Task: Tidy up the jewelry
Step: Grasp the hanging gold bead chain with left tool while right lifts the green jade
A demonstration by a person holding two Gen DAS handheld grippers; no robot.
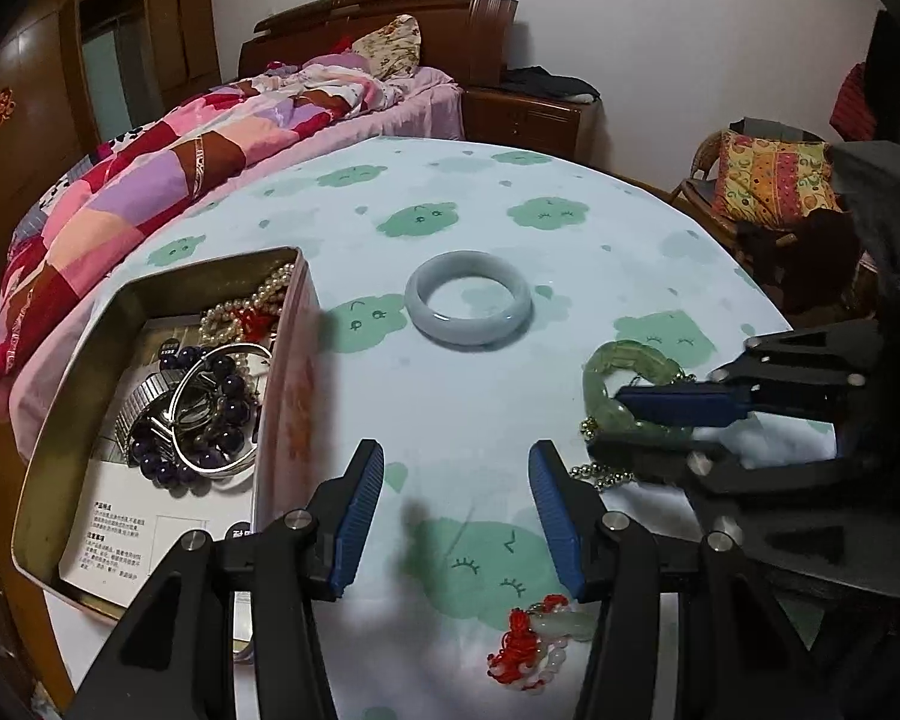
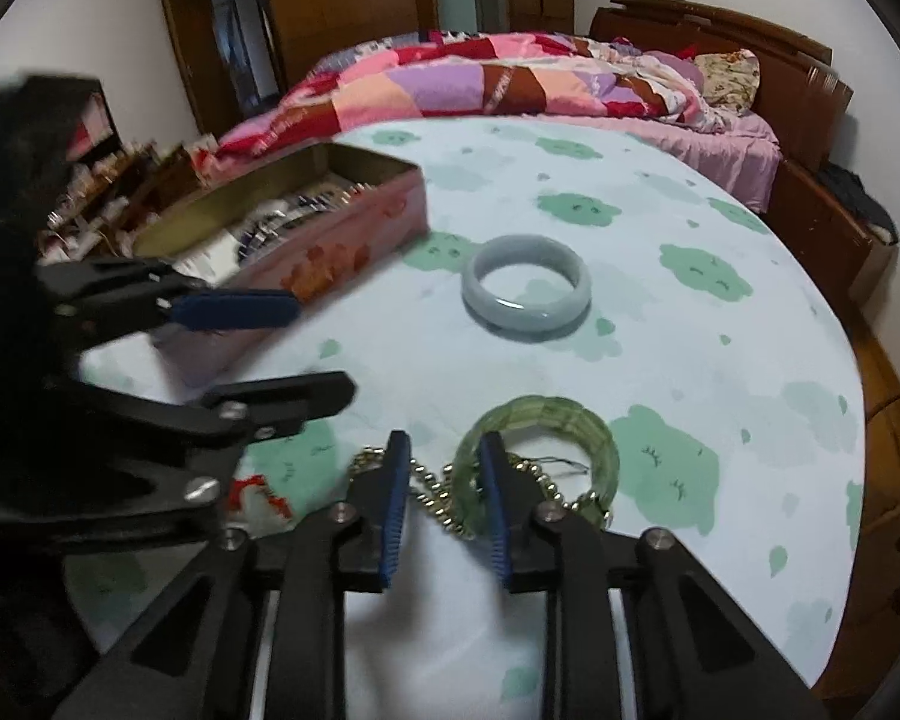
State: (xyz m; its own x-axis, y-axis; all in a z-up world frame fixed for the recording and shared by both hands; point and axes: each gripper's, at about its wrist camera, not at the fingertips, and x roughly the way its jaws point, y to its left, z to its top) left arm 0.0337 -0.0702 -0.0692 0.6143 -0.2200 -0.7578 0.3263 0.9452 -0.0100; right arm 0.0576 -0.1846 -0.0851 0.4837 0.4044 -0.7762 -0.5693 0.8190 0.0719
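I note a home bedroom: quilt-covered bed [image 1: 210, 138], wooden wardrobe [image 2: 306, 18], nightstand [image 1: 528, 114], cushioned wicker chair [image 1: 762, 186].

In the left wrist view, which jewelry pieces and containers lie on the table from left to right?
Tin box with jewelry inside → pale bangle → green bracelet, where the right gripper reaches.

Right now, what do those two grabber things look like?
Both look alike. The left tool has black plastic arms shaped like open triangles, joined by shiny silver round pins, and two flat fingers faced with ribbed blue pads. The right tool is built the same. No cables, markings or sleeves show.
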